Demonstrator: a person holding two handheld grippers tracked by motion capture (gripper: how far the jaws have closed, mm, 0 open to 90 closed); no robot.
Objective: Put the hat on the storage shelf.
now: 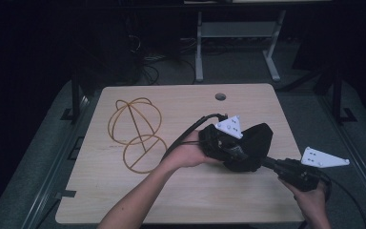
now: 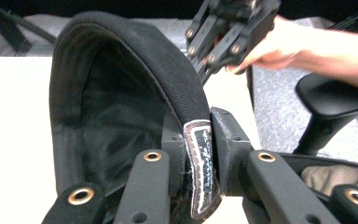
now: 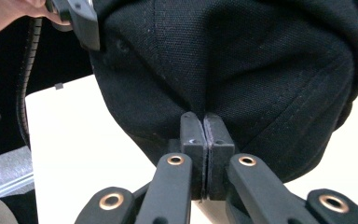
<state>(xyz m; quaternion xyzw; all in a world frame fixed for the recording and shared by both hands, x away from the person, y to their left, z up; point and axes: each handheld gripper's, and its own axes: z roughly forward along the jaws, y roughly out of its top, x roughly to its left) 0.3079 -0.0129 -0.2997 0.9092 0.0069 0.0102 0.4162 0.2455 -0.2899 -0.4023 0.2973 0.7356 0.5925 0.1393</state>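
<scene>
The cap (image 1: 252,145) hangs above the bench's (image 1: 181,191) right half, left hand-held gripper (image 1: 219,140) clamping its rim and right hand-held gripper (image 1: 262,162) pinching its crown (wire stand (image 1: 136,133) at left bare, so mounting seemingly remains).

black cap (image 1: 250,143) hiding left hand-held gripper (image 1: 228,143) tips in high view, person's elbows cut off at bottom edge

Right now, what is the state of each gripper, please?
Left gripper: shut on the black cap's strap end.
Right gripper: shut on the cap's fabric.
</scene>
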